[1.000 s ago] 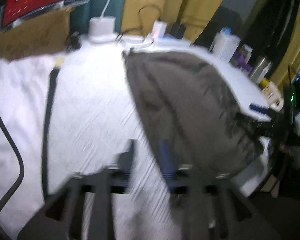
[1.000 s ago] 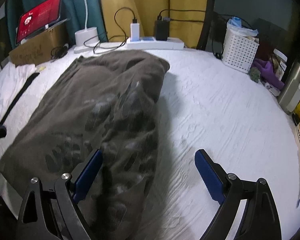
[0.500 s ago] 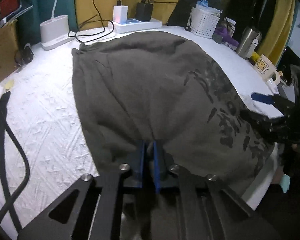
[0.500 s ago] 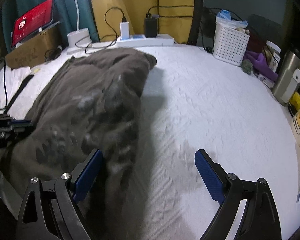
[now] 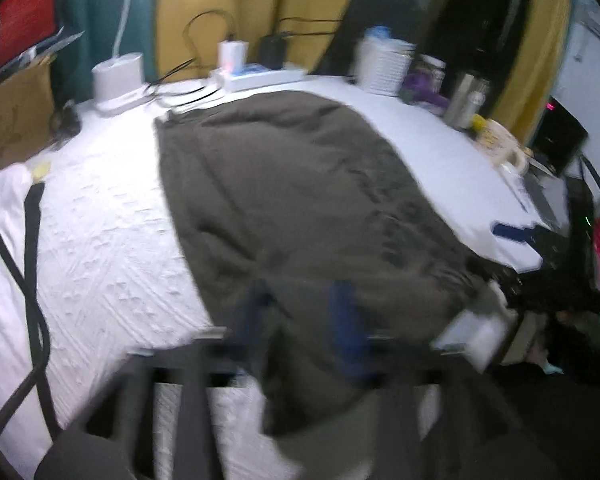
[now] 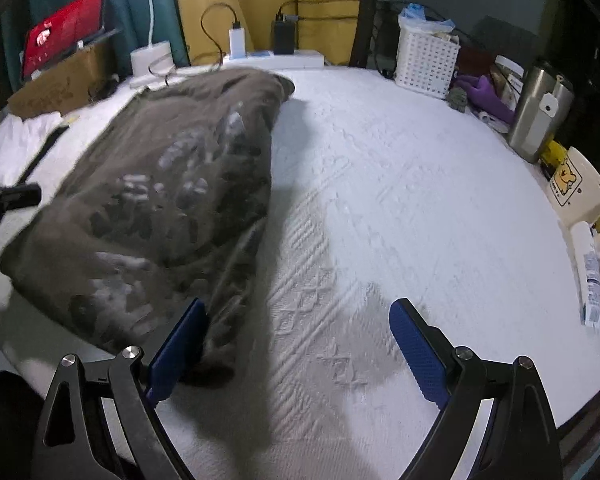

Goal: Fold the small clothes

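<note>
A dark olive-brown garment [image 5: 300, 184] with a black and white print [image 6: 172, 208] lies spread on the white textured table cover [image 6: 400, 200]. In the blurred left wrist view, my left gripper [image 5: 300, 320] has its blue fingers apart over the garment's near edge, with nothing between them. My right gripper [image 6: 296, 344] is wide open, low over the cover. Its left finger [image 6: 180, 344] is at the garment's near right corner; its right finger is over bare cover. It also shows in the left wrist view [image 5: 512, 232] at the table's right edge.
At the back stand a white lamp base [image 6: 150, 58], a power strip with chargers [image 6: 276, 58], a white basket [image 6: 426, 60], a steel tumbler [image 6: 538, 112] and a bear mug [image 6: 576, 188]. A cardboard box [image 6: 60, 84] and black cables [image 5: 32, 240] are on the left.
My left gripper was shut on the garment's near edge half a second ago; now its fingers are apart and it is moving, blurred. The garment has shifted a little. My right gripper has stayed wide open.
</note>
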`<state>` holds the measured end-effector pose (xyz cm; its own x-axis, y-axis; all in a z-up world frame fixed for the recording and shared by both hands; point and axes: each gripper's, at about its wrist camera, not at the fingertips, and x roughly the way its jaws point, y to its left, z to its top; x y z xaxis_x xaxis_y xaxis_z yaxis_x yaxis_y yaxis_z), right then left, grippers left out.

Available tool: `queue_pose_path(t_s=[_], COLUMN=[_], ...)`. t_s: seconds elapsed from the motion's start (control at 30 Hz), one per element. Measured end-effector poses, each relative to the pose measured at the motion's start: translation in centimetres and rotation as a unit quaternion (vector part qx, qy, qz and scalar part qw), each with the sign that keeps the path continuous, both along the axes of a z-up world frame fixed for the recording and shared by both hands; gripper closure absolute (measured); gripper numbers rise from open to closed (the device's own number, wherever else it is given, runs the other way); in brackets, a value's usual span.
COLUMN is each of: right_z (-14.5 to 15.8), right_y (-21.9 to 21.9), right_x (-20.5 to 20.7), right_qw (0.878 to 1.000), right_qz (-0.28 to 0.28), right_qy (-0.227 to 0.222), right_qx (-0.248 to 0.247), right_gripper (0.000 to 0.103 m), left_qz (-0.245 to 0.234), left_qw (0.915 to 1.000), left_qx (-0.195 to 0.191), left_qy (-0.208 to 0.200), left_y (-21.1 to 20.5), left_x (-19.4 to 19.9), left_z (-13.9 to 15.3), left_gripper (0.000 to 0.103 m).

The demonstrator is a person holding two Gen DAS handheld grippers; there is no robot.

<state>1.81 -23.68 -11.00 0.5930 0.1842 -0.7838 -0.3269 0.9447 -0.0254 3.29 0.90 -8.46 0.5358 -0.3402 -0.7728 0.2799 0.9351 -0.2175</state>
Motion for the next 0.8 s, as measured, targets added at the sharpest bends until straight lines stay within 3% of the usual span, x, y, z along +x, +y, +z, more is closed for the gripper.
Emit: queue_pose_path(t_s=[0.1,0.2,0.37,0.57,0.8], right_z=[0.4,-0.6,-1.5,-1.0,1.6], right_y=[0.3,1.0,0.5,-0.2,-0.7], right_x=[-0.3,-0.2,-0.8,-0.5,2.7], right_qw=[1.0,1.0,1.0,0.999,1.0], right_qz=[0.001,0.005,0.021,0.036,0.022], right_qy=[-0.016,-0.005,-0.002,0.022,0.001], right_qx=[0.007,-0.011,-0.003,0.014,0.015], right_gripper=[0.009,0.009,0.009,0.009,0.009], left_qz=[-0.005,0.035,0.043,0.05,0.075], left_qw=[0.9999,0.9982,0.998,0.9972,0.9968], left_qx=[0.016,0.039,0.036,0.016,0.021], left_qy=[-0.002,0.03,0.03,0.054,0.014], left_y=[-1.1,-0.9,0.0,1.1,3.0], left_x=[-0.6,0.0,-1.3,-1.3,0.6], left_z=[-0.5,-2.4,-3.7,-3.0,-0.5], left_gripper=[0.037,0.037,0.037,0.037,0.037])
